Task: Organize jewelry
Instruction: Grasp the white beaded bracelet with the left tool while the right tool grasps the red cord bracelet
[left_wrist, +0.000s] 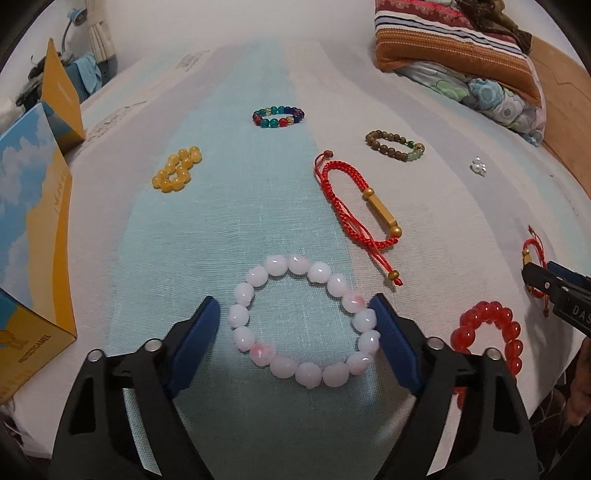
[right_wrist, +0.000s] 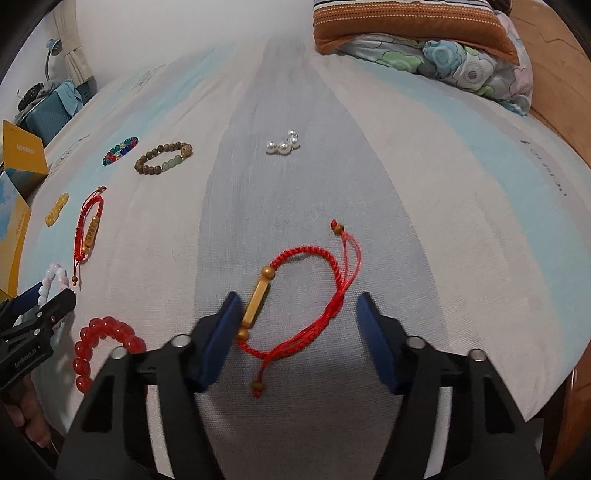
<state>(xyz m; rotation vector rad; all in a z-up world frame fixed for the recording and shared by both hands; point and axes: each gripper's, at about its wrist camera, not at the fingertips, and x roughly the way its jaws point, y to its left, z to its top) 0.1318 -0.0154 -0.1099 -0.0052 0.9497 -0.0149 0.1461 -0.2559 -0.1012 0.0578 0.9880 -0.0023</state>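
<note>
At the far left stands an open yellow and sky-blue carton (left_wrist: 33, 229), its near flap printed "PROTECTCAMEL". Right of it, on the bed sheet (left_wrist: 236, 206), lie a yellow bead bracelet (left_wrist: 177, 169) and, farther off, a multicoloured glass bead bracelet (left_wrist: 279, 116). The left gripper (left_wrist: 295, 334) has its jaws spread wide around a pink-white bead bracelet (left_wrist: 304, 321), the right pad touching its beads, the left pad just apart. To the right lie a red cord bracelet with a gold tube (left_wrist: 364, 212), a brown wooden bead bracelet (left_wrist: 395, 146) and, near, a red bead bracelet (left_wrist: 491, 332). Further right, the right gripper (right_wrist: 297, 334) is open over a second red cord bracelet (right_wrist: 295, 295), its left pad against the gold tube. Loose pearl beads (right_wrist: 283, 144) lie beyond, with bare sheet to the right up to the bed's wooden edge (right_wrist: 554, 85). Folded bedding (right_wrist: 424, 40) sits far right.
</note>
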